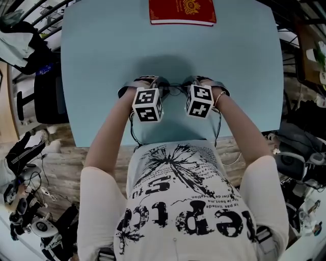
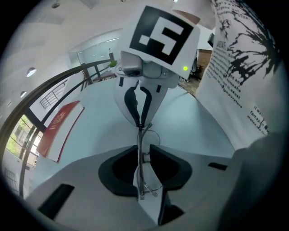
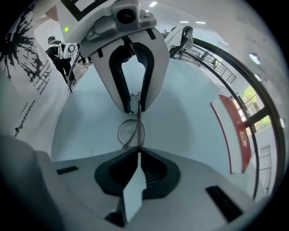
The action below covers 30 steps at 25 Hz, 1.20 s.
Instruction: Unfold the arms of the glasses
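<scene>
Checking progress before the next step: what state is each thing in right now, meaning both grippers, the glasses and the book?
Right gripper: shut on the glasses.
Left gripper: open, jaws apart on either side of the glasses' frame.
Glasses: held at one end by the right gripper; too thin to tell whether the arms are folded.
Book: closed, lying flat on the table.
</scene>
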Each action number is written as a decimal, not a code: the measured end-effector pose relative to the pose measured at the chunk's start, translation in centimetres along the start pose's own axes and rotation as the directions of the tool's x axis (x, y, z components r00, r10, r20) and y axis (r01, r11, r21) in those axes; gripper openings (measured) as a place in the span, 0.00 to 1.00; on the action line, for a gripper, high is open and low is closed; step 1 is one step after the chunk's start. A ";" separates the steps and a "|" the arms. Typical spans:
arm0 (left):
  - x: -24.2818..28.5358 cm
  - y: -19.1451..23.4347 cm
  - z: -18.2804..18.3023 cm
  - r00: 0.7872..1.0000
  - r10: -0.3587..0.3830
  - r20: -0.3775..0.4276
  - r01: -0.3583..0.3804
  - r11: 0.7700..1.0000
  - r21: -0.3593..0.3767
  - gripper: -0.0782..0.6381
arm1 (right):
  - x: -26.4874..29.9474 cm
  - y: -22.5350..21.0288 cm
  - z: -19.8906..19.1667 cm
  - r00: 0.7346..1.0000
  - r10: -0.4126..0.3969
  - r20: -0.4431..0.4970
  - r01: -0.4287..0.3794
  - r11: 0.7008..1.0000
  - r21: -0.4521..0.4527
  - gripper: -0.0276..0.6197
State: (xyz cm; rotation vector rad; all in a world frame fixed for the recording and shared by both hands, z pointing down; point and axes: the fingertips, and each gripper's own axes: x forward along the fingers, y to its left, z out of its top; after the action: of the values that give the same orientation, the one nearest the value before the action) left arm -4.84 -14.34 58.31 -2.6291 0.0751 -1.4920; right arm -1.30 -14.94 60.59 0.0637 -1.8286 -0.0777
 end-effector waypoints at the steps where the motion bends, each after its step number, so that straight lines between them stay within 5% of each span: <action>1: 0.4 0.2 0.1 1.000 -0.004 -0.011 0.004 1.000 0.015 0.24 | 0.0 0.0 0.0 1.000 0.000 0.000 0.000 1.000 0.007 0.09; 9: 2.1 -0.2 0.6 0.997 -0.038 -0.064 0.044 0.994 0.095 0.19 | -0.1 0.5 0.1 1.000 0.017 -0.001 -0.017 0.999 0.034 0.09; 18: 1.5 -0.7 1.2 0.999 -0.040 -0.023 0.043 0.988 0.149 0.16 | -0.2 1.2 0.1 0.999 0.049 -0.002 -0.049 0.997 0.056 0.09; 30: -0.7 -0.9 1.1 0.994 -0.033 0.102 0.028 0.998 0.051 0.15 | 0.0 1.3 0.9 0.998 0.059 -0.008 -0.059 0.996 0.069 0.09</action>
State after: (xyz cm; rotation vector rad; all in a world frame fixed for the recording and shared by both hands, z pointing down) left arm -4.26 -13.28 57.25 -2.6737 -0.0109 -1.3464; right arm -2.13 -13.60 60.48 0.0581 -1.8217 0.0269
